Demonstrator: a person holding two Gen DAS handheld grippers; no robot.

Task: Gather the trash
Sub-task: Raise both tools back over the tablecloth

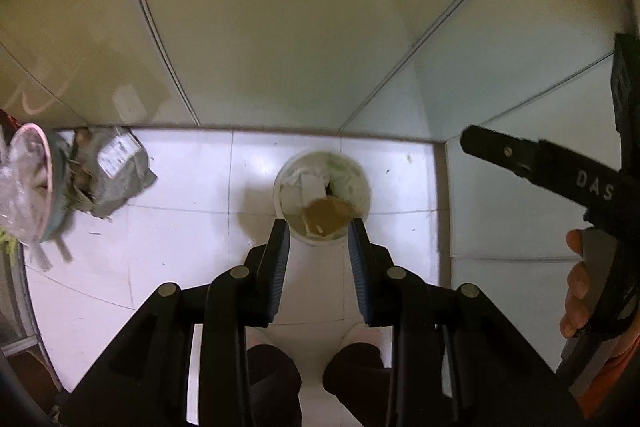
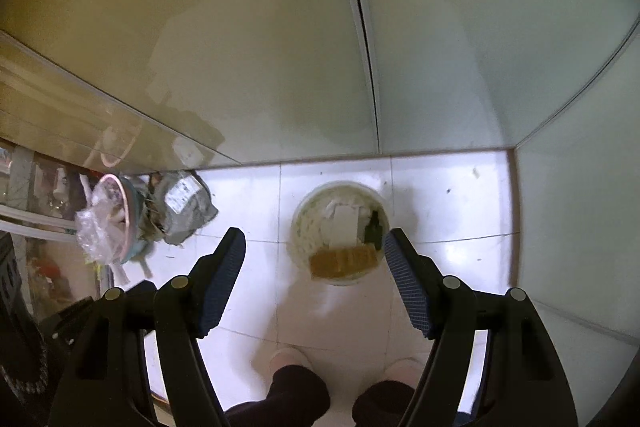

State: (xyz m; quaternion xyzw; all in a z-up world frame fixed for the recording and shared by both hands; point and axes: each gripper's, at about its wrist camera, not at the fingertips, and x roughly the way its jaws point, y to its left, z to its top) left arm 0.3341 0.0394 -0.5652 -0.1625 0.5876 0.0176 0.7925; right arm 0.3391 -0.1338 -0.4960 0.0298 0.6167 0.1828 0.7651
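A white round trash bin [image 1: 322,197] stands on the white tiled floor near the wall, holding white paper and a brown piece; it also shows in the right wrist view [image 2: 340,231]. My left gripper [image 1: 319,233] is open and empty, high above the bin's near rim. My right gripper [image 2: 314,241] is wide open and empty above the floor by the bin; it also shows at the right of the left wrist view [image 1: 520,159]. A pile of trash lies at the left: a crumpled grey wrapper [image 1: 116,171] [image 2: 184,205] and a pink-rimmed bowl with clear plastic [image 1: 28,183] [image 2: 114,219].
Pale glossy wall panels [image 1: 280,27] close the back and right side, forming a corner at the right. The person's feet [image 2: 288,359] stand just below the grippers. Dark clutter [image 2: 24,307] sits at the far left.
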